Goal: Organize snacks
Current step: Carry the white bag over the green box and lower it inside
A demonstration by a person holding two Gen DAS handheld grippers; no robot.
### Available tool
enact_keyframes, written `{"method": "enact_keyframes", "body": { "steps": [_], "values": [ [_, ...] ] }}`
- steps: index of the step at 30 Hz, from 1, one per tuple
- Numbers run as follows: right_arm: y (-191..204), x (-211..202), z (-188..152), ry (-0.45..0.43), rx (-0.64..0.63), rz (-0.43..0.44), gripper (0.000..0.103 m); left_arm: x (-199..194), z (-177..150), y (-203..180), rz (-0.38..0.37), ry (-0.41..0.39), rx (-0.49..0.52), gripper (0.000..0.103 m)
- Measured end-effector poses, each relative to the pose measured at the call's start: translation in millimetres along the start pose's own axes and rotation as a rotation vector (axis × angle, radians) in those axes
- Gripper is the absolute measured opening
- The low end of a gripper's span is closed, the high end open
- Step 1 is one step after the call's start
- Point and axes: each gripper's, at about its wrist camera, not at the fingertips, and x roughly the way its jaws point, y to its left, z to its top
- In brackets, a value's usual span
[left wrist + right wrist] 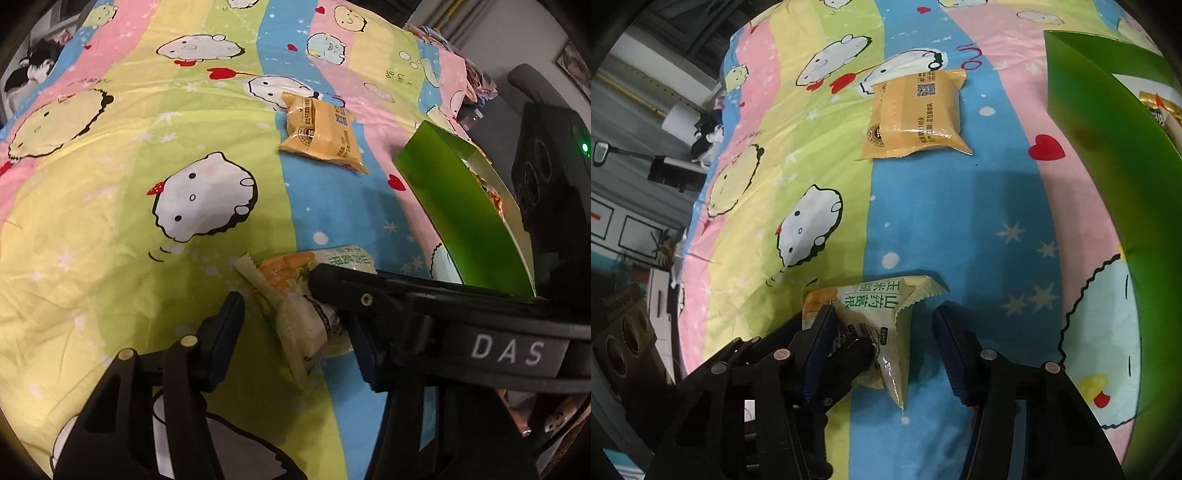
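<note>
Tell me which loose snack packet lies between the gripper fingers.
The white-green packet with green lettering; the orange-yellow packet lies farther up the bedsheet, clear of both grippers.

Two snack pkts (916,114) on bedsheet (960,221)

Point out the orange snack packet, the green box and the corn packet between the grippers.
orange snack packet (916,118): right wrist view, middle of its printed face.
green box (461,206): left wrist view, outer side wall.
corn packet (871,306): right wrist view, green lettering on its front.

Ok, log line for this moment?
left claw open, astride green-white packet | right claw open, same packet | yellow packet loose on sheet | green box snacks inside
</note>
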Motion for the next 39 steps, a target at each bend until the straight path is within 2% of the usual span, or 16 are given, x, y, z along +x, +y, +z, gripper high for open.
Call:
{"method": "enact_keyframes", "body": {
  "steps": [1,2,8,17,24,31,39],
  "values": [
    [0.8,0.5,-0.1,0.003,-0.003,0.026,0.044,0.6,-0.3,-0.3,-0.016,0.002,-0.002,0.045],
    [0.5,1.7,0.7,0.013,0.003,0.054,0.042,0.7,-0.7,-0.7,-0.014,0.001,-0.005,0.044],
    [7.4,-7.5,-0.5,-0.015,-0.018,0.056,0.036,-9.4,1.0,-13.0,-0.008,-0.027,0.01,0.032],
    [14.5,-77.2,8.0,-0.219,-0.074,0.063,0.036,-44.9,29.3,-63.8,-0.005,-0.181,0.102,0.032],
    [-16.5,-138.7,17.1,-0.375,-0.02,0.05,0.036,-49.2,56.5,-125.1,-0.07,-0.244,0.208,0.032],
    [-71.1,-180.5,19.7,-0.482,0.095,-0.017,0.036,-22.4,73.7,-183.4,-0.147,-0.217,0.293,0.032],
    [-125.1,-194.3,23.4,-0.48,0.228,-0.081,0.036,14.6,83.6,-230.0,-0.212,-0.114,0.364,0.032]
  ]
}}
